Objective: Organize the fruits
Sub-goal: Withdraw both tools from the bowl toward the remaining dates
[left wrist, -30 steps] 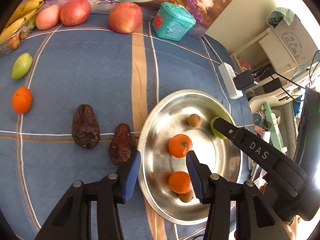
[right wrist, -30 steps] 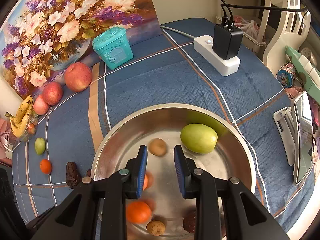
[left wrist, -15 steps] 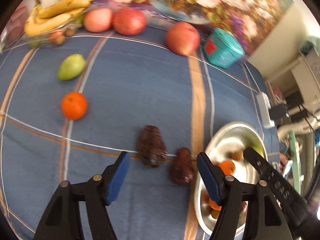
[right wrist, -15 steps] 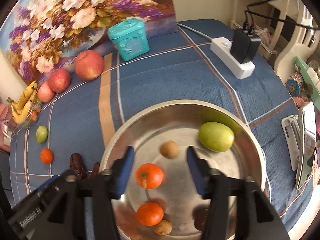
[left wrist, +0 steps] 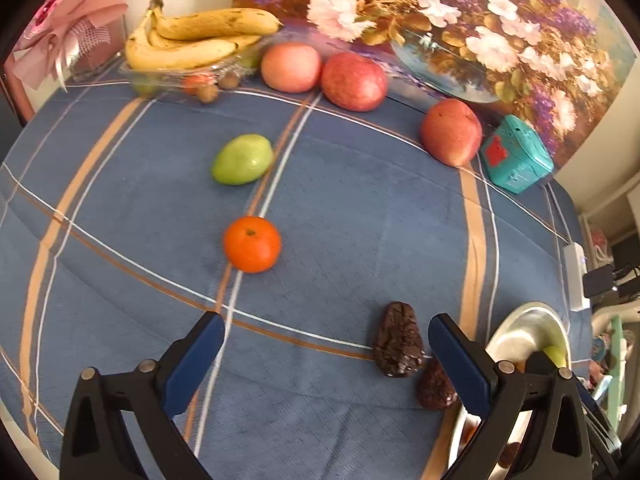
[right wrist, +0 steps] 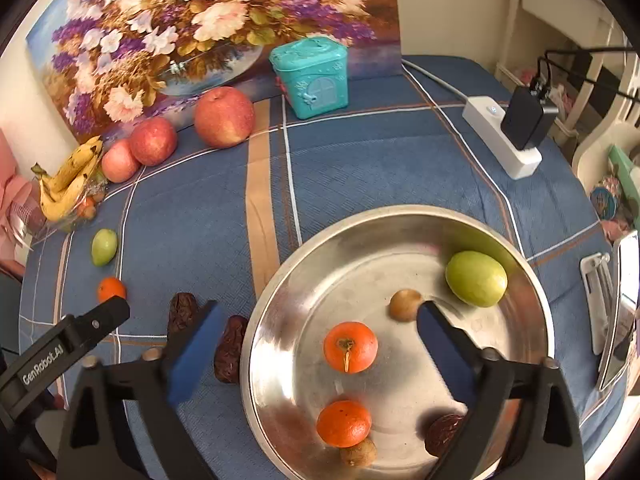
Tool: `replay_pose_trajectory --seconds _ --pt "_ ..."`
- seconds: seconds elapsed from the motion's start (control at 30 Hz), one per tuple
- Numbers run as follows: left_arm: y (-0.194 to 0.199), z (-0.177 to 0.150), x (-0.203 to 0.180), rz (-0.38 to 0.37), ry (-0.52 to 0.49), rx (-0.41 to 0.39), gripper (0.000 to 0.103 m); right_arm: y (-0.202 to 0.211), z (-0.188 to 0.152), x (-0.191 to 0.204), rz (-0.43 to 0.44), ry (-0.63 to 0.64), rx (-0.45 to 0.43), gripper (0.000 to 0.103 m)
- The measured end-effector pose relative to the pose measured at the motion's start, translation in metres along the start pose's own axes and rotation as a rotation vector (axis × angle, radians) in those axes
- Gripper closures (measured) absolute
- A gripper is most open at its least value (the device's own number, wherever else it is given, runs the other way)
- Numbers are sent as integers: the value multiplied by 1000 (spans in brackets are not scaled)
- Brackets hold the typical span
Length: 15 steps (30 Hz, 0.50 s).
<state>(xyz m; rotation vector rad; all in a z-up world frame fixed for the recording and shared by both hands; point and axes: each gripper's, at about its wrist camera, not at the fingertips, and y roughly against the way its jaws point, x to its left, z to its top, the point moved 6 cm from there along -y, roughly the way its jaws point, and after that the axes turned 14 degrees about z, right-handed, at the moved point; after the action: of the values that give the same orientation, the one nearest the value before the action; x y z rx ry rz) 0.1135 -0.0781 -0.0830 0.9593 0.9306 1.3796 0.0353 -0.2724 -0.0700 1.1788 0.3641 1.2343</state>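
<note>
Over the blue striped cloth [left wrist: 360,208], the left gripper [left wrist: 326,344] has swung away from the steel bowl [right wrist: 280,300], which a second ago filled its view and now sits only at the 4 o'clock edge of it. Its fingers have spread from a narrow gap to wide open, and they hold nothing. Ahead of it lie the loose fruits: a tangerine [left wrist: 252,244] at about 11 o'clock from the fingertips, a green fruit [left wrist: 242,159] beyond that, and two dark dates, one [left wrist: 398,340] just inside the right finger and the other [left wrist: 434,386] partly behind it. The right gripper [right wrist: 316,328] hangs above the bowl; its fingers too have parted, from almost closed to wide, with nothing between them. Under it, inside the bowl, lie two tangerines [right wrist: 350,346], a green fruit [right wrist: 476,278] at 2 o'clock, two small brown fruits and a date [right wrist: 442,432] at 5 o'clock. To my judgement one drop is finished and the left side is lining up the next pick, probably the tangerine or the near date. Apples [left wrist: 354,80] and bananas [left wrist: 192,44] wait at 12 o'clock by the painting, so the sorting is only partly done.
</note>
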Motion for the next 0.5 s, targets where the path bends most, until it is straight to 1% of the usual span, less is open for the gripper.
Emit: replay_pose_trajectory --seconds 0.2,0.33,0.4,0.5 --pt "-5 5 1 2 7 -15 0 -4 -2 2 -8 12 5 5" --pt "-10 3 -3 -10 -15 -15 0 -9 -4 2 -24 12 21 5" --pt "-16 1 -6 -12 -24 -2 0 -10 -5 2 -20 9 27 5" --pt "-26 -4 -13 -35 -35 25 0 -11 -5 2 -23 13 31 5"
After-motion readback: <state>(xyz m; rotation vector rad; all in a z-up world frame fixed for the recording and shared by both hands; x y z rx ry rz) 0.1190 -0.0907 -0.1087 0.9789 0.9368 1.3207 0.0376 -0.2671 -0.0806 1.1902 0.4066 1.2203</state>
